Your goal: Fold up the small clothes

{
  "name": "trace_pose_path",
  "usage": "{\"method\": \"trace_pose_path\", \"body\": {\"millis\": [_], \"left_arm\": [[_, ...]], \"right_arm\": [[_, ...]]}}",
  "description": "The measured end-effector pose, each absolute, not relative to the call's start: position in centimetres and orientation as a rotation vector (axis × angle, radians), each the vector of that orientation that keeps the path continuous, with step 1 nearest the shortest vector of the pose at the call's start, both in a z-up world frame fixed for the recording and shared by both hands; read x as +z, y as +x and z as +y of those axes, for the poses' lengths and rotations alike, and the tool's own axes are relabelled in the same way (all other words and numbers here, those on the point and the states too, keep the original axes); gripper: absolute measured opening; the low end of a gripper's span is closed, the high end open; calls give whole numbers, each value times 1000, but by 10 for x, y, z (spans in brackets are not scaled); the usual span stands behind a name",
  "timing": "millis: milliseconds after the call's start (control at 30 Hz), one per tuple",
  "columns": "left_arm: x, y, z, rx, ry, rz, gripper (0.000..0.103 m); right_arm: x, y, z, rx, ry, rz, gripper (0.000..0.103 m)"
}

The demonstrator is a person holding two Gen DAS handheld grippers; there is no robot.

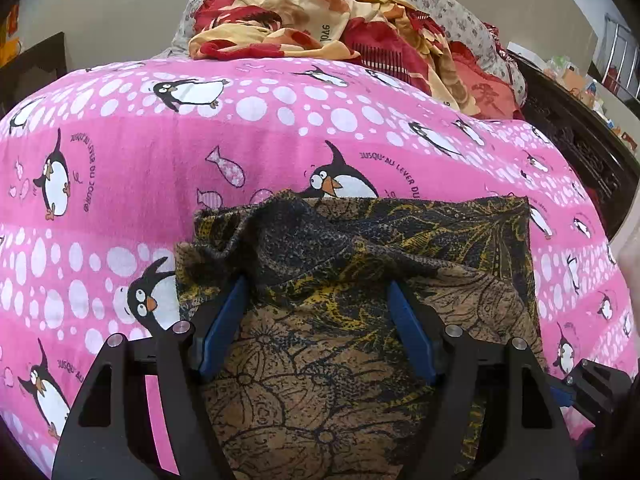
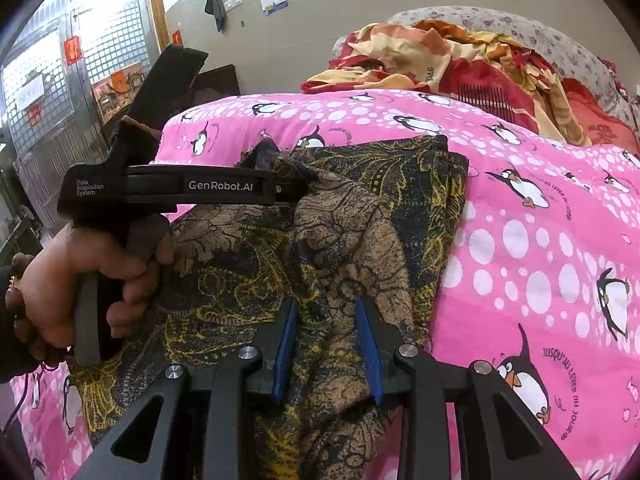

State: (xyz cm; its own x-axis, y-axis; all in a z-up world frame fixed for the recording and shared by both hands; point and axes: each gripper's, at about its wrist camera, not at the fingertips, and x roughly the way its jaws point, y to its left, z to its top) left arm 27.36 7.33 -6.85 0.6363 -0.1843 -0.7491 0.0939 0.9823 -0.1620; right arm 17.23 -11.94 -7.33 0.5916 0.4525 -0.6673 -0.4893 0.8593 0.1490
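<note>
A small dark garment (image 1: pixel 360 280) with a brown and yellow floral print lies partly folded on the pink penguin bedsheet (image 1: pixel 140 168). My left gripper (image 1: pixel 316 308) stands open over its near left part, the blue pads wide apart and the cloth lying loose between them. In the right wrist view the same garment (image 2: pixel 360 208) spreads across the middle. My right gripper (image 2: pixel 327 336) is shut on a bunched fold at its near edge. The left gripper (image 2: pixel 298 190) shows there from the side, held by a hand (image 2: pixel 80 276), its tips at a raised wrinkle.
A heap of red, orange and cream bedding (image 1: pixel 328 28) lies on a floral pillow at the far end of the bed. A dark wooden bed frame (image 1: pixel 580 148) runs along the right. Metal grilles and a wall stand beyond the bed (image 2: pixel 80 60).
</note>
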Motion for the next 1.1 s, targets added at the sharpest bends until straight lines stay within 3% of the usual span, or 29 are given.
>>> {"method": "trace_pose_path", "body": {"millis": [500,600,767,867,1100], "left_arm": [[-69,274,72,-157,-104,868,74],[-68,275,70,-156,-83,874,79],[-68,280,64,-213,-42,911,101],[-69,281,60,-211,-19,922,102],[-59,275,54,-188,17,972,102]], "right_arm": [[-74,173,-120,552,-46,761,29],[-73,173,-120,553,-45,763,29],[-64,176,-128,589,28,891,37],[-57,164,-129,589,4,977,48],[-21,95,-105,599,-81,846,47]]}}
